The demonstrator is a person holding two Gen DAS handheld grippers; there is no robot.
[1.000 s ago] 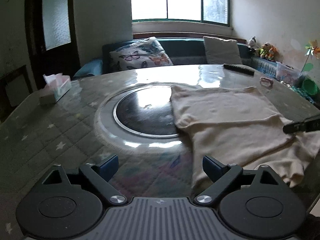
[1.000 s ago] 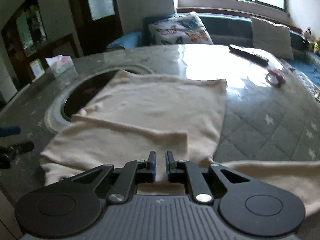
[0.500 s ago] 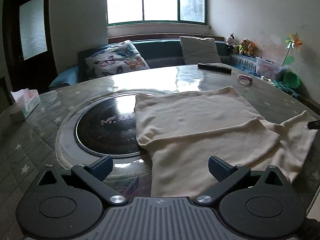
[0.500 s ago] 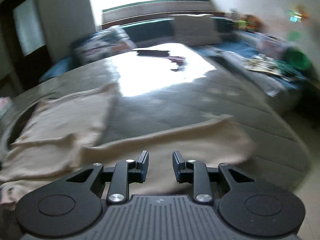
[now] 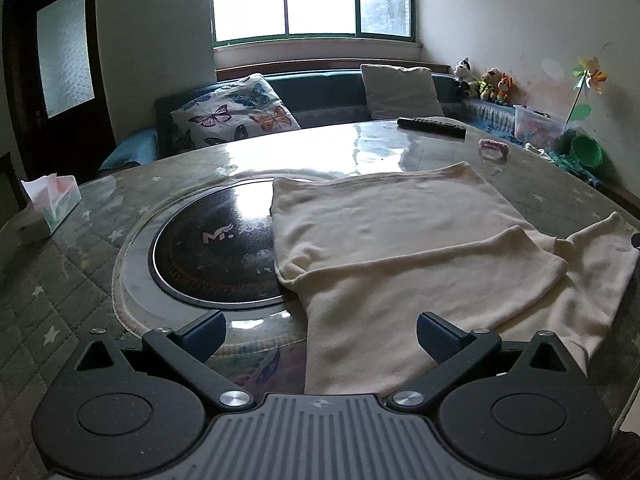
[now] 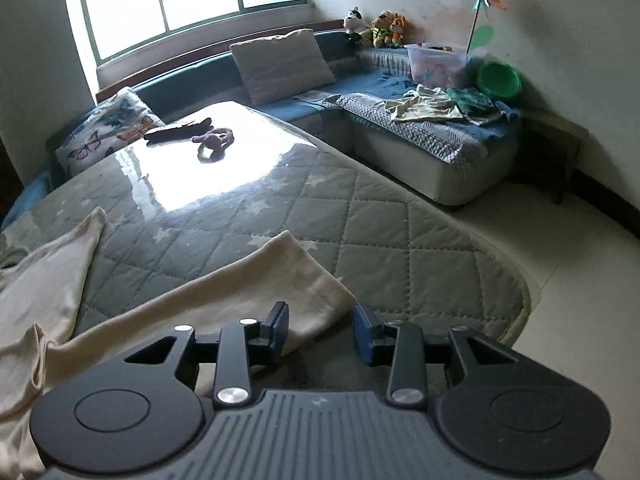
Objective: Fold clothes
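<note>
Two grippers, jaws apart, empty. Left gripper [image 5: 318, 330] hovers over cream shirt [image 5: 400, 248] on tabletop [image 6: 360, 216]. Right gripper [image 6: 320, 330] at loose sleeve [image 6: 256, 288]; likely next: pinch sleeve, fold inward.

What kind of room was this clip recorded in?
Most likely a home living or dining room: a round table with a built-in cooktop, a corner sofa with a butterfly cushion under the window, and stuffed toys on its back ledge.

Round quilted table [image 5: 72, 280]: cream garment [image 5: 400, 248], tissue box [image 5: 52, 204], remote [image 5: 432, 128], pink ring [image 5: 493, 146], dark inset disc [image 5: 216, 248].
</note>
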